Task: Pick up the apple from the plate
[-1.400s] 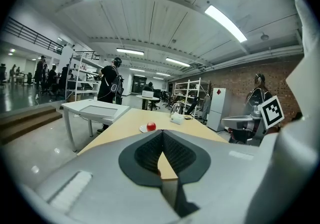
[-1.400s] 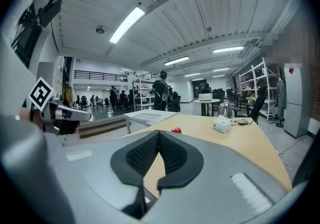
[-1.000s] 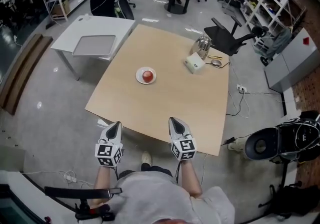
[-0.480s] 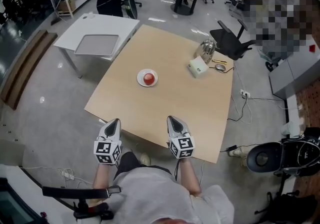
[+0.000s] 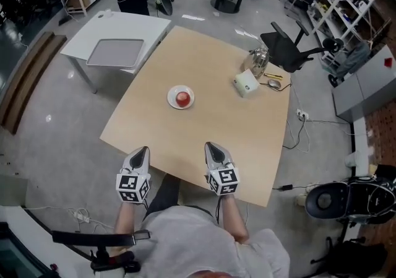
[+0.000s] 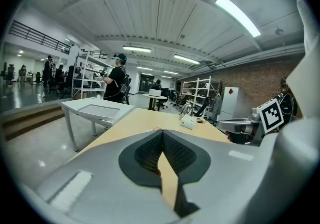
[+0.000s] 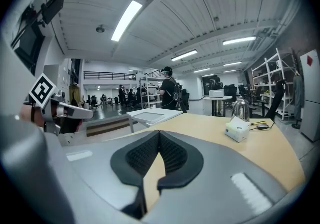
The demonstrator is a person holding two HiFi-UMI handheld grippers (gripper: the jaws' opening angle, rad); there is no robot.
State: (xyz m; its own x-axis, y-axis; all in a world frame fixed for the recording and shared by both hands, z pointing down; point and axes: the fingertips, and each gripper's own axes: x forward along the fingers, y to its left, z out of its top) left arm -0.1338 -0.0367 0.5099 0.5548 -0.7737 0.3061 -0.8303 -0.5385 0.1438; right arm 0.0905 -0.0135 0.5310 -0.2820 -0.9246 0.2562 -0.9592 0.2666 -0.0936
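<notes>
both my jaws are shut tip to tip with nothing between them: the left gripper (image 5: 143, 150) and the right gripper (image 5: 212, 145) each show their ridged pads meeting at the point, with only tabletop colour in the slit below. that has not altered over the last second. what has altered is my standing. i have drifted a little forward, so the near edge of the table (image 5: 204, 60) now lies under my right tip and just at my left, where a moment ago more floor showed. the apple (image 5: 182, 98) sits on the plate (image 5: 171, 93), untouched, and both grippers are still well short of the plate on its near side, one to each flank of it. i judge this to be the approach only: i must close the rest of the way to the plate and part one pair of jaws before any grasp can begin. in my left gripper view a reddish sliver just over the tips may be the apple, though it is too small to be sure. as for writing, there is little. the cubes on my grippers carry black-and-white square markers, not letters. the white box (image 5: 245, 83) beyond the plate and to its right bears a small dark mark i cannot read. a red diamond shows on a cabinet far right of the plate, with no legible text.
</notes>
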